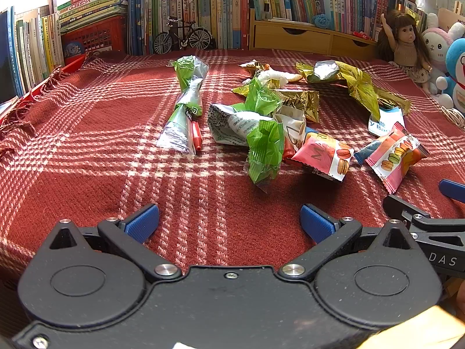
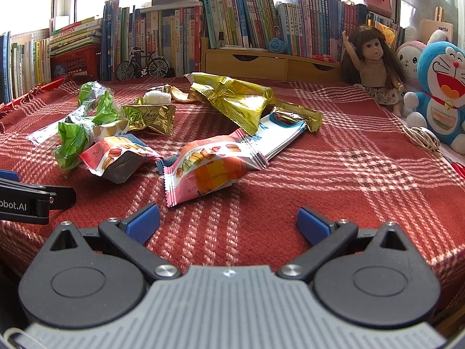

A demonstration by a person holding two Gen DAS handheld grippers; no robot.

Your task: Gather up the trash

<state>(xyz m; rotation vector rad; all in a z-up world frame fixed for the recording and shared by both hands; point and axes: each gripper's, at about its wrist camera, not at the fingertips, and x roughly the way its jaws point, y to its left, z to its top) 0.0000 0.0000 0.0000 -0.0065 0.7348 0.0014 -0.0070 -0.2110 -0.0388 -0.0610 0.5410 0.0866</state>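
Observation:
Several snack wrappers lie scattered on a red plaid cloth (image 1: 87, 157). Ahead of my open left gripper (image 1: 229, 222) lies a crumpled green wrapper (image 1: 264, 151), with a long green and silver wrapper (image 1: 186, 101) to its left and a pink macaron packet (image 1: 322, 155) to its right. A second pink macaron packet (image 2: 209, 165) rests just in front of my open right gripper (image 2: 228, 221). Behind it lie a gold wrapper (image 2: 235, 99), a white and blue wrapper (image 2: 279, 133) and a small gold packet (image 2: 151, 117). Both grippers hold nothing.
Rows of books (image 2: 232, 20) and wooden drawers (image 2: 261, 61) line the back. A model bicycle (image 1: 183, 36) stands by the books. A doll (image 2: 375, 64) and plush toys (image 2: 441, 87) sit at the right. A red pen (image 1: 196, 135) lies by the long wrapper.

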